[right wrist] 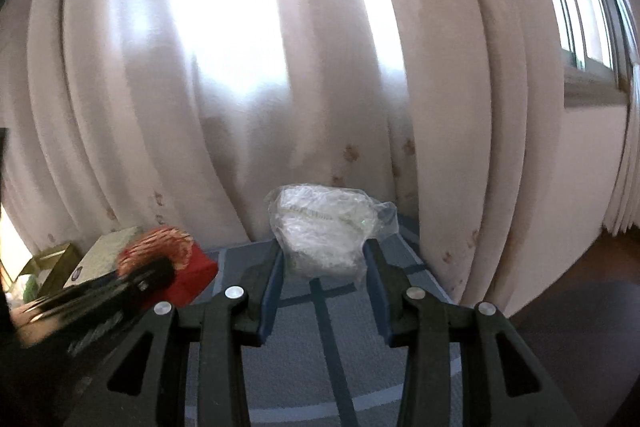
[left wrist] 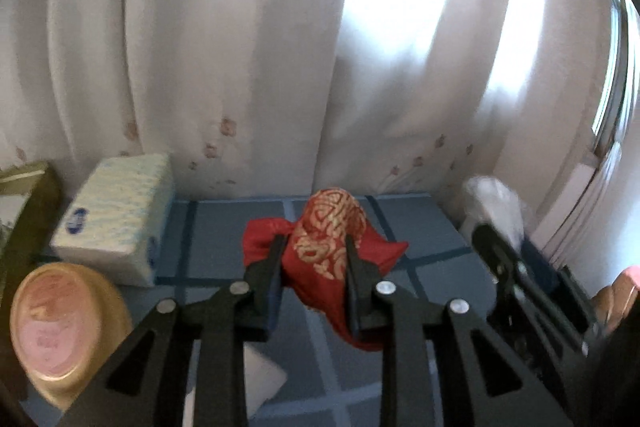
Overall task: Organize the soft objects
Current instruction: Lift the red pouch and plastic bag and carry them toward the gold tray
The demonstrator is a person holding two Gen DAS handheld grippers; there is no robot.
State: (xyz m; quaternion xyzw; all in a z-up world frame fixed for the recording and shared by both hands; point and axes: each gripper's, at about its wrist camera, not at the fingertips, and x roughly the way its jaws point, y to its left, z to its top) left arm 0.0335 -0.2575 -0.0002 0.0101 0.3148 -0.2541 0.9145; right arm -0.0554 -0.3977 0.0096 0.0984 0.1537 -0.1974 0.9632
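With both grippers clamped, left gripper [left wrist: 314, 247] on the red pouch [left wrist: 328, 239], right gripper [right wrist: 324, 251] apparently on the plastic-wrapped bundle [right wrist: 320, 227], slack cloth beneath the left fingers risked slipping free.

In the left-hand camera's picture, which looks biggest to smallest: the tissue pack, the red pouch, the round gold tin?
1. Red pouch, though it sits nearest the lens, between the left gripper fingers.
2. Tissue pack.
3. Round gold tin.
The pack and tin look nearly alike, so their order is unsure.

Clear plastic bag [right wrist: 324, 227] between fingers [right wrist: 272, 267]
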